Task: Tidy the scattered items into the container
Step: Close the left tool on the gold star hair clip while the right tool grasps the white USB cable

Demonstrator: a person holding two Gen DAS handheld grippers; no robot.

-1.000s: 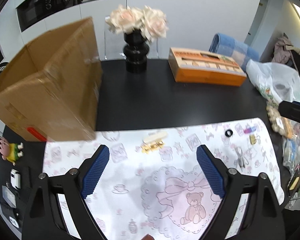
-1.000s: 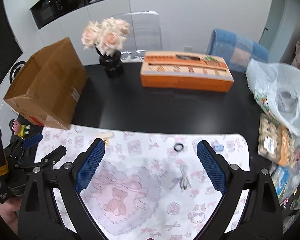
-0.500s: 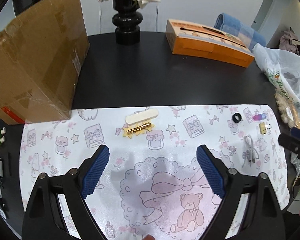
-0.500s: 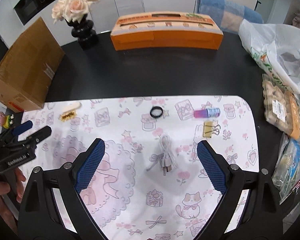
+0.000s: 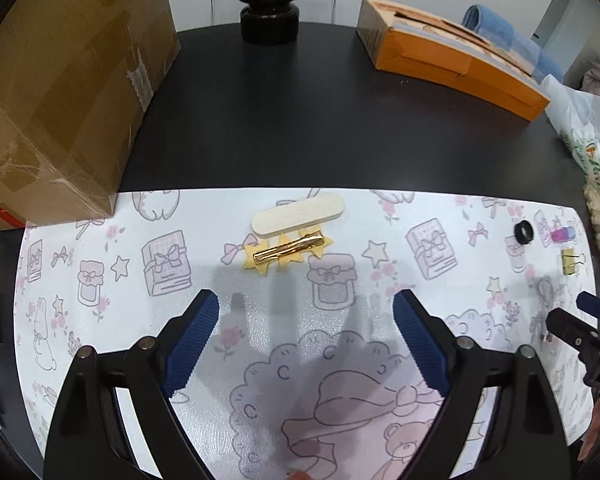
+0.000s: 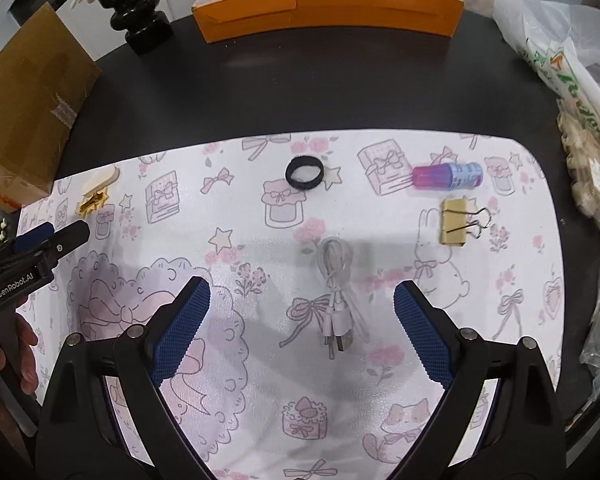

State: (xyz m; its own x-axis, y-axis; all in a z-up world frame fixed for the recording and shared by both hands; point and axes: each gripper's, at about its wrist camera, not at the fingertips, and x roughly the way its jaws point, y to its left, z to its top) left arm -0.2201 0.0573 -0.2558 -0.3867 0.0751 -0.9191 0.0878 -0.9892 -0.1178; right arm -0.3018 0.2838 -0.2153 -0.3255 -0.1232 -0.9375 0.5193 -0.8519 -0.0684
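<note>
Six items are lying on one patterned mat [image 6: 380,380]: two hair clips [image 5: 288,249] near its left edge, one black ring [image 6: 304,173], one small bottle [image 6: 446,175], one binder clip [image 6: 458,222], one coiled cable [image 6: 336,280]. The left gripper [image 5: 306,310] and right gripper [image 6: 302,300] are both hovering with fingers apart.

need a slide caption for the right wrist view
Open right gripper poised above a coiled white cable on the patterned mat, with hair tie, binder clip and small bottle beyond.

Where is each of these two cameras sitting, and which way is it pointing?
Left wrist: rides the left hand-held gripper, looking down past its open blue fingers at the star hair clip; the right hand-held gripper shows at the edge.
Right wrist: rides the right hand-held gripper, over the coiled cable; a hand shows.
Shared: patterned mat, orange box.
</note>
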